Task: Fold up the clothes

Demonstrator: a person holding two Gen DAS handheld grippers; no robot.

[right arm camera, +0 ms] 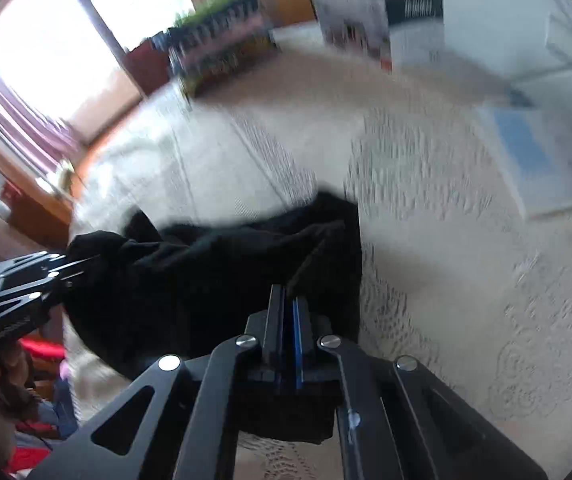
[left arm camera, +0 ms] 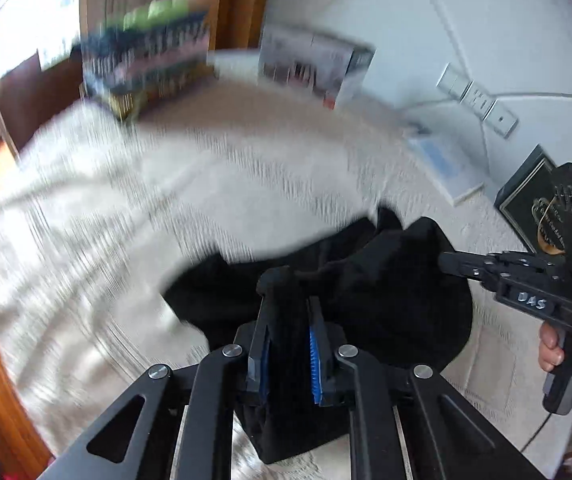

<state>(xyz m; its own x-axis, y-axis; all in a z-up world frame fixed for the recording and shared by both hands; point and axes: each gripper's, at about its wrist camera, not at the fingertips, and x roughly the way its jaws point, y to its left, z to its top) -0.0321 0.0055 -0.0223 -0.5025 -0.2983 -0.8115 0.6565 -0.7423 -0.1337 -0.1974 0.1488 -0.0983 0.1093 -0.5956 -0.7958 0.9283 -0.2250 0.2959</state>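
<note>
— Gripping anything, the left gripper [left arm camera: 289,312]?
— Clenching a thick bunch of the black garment [left arm camera: 366,280], blue pads pressing into the cloth from both sides, more of it hanging down below the jaws.
— And the right gripper [right arm camera: 289,300]?
— Pinching a thin edge of the same black garment [right arm camera: 214,272], jaws nearly together on the fabric. Showing up in the left wrist view too [left arm camera: 452,261], tip meeting the cloth at its right side, with the person's hand [left arm camera: 562,348] wrapping the handle.
— Lying flat, the garment?
— Sagging slack between the two grippers instead, lifted over the near part of the table, above the cream lace tablecloth [left arm camera: 166,200]. Touching the tablecloth or not: impossible telling through the blur.
— Sitting farther back?
— Resting near the right edge of the table, a white and blue booklet [right arm camera: 534,160]; leaning beside it, closer in, a dark box with a gold emblem [left arm camera: 526,200]. Standing along the far edge, a white carton [left arm camera: 310,64] and a colourful box with green on top [left arm camera: 150,60], both smeared by motion blur.
— Beyond the table?
— Glowing at the far left, a bright window [right arm camera: 46,48].
</note>
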